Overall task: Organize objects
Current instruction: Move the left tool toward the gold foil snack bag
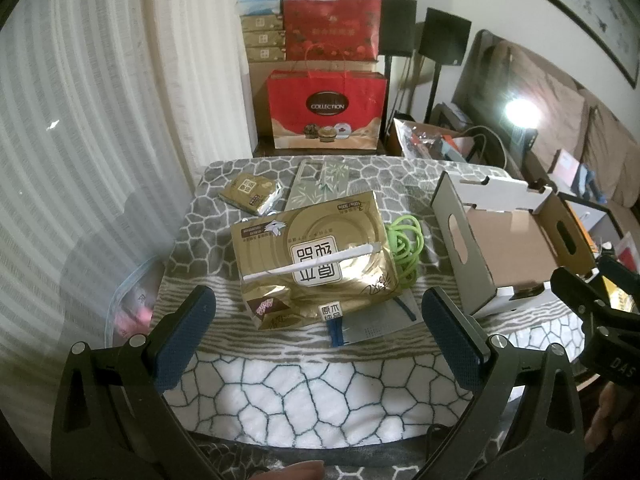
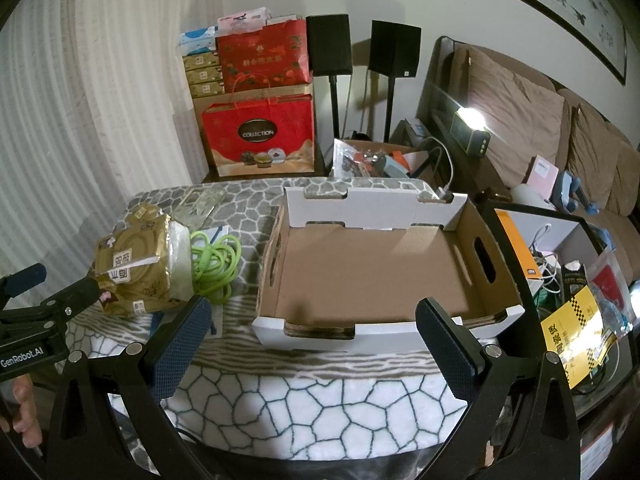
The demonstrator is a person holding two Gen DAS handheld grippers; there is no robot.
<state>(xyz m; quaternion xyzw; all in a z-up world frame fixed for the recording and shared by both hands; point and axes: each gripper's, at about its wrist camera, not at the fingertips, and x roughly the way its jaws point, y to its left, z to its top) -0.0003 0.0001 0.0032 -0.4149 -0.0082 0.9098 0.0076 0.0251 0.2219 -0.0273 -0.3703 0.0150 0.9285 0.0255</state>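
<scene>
Covering the whole work area, a stone-pattern blanket [image 1: 304, 392] lies over the table, and we hold both tools above its near edge, tilted down twd the goods. Biggest item on it is the cardboard box [image 2: 372, 264], open-topped, brown inside w/ white outer walls and handle cutouts, sitting on the right half and holding nothing we can see. Next in size, the gold tissue pack [image 1: 316, 258] lies flat near the middle-left, a white strip across its top, and it rests partly on a grey pouch [image 1: 376, 320] w/ blue trim that pokes out beneath its near corner. A green cord [image 1: 404, 248] is bunched in loops just beside the pack, betw it and the box. Behind the pack, a clear bamboo-print case [image 1: 320, 188] lies flat, and a small gold tissue packet [image 1: 252, 194] sits to its left near the far corner. Our left gripper [image 1: 318, 344] hangs short of the big pack, jaws spread wide w/ nothing betw them. Our right gripper [image 2: 314, 344] faces the box's near wall, jaws likewise released and bare, not touching the cardboard.
</scene>
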